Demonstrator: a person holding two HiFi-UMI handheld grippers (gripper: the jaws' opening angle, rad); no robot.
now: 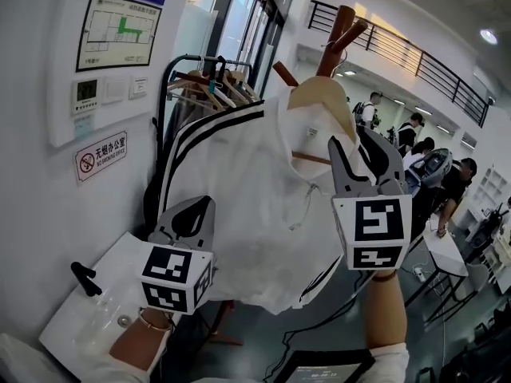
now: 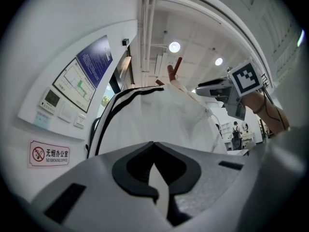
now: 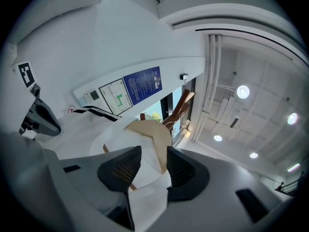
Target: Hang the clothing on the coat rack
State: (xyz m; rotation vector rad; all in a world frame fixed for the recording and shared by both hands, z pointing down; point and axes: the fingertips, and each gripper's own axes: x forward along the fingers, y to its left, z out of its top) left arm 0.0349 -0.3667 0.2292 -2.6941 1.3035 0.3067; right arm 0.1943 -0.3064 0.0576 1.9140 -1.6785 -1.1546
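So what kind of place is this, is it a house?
Likely an office, not a house: a no-smoking office sign, a wall floor plan, and people at a desk.

- On the left, passage is blocked by the wall (image 1: 32,22) and by a clothes rail (image 1: 192,58) crowded with hangers.
- The middle is filled by the white jacket (image 1: 239,182). The coat rack (image 1: 339,34) pegs jut out above it.
- Open room is left to the right (only above a desk (image 1: 443,254)).
- Low left, a white table (image 1: 64,325) is met.
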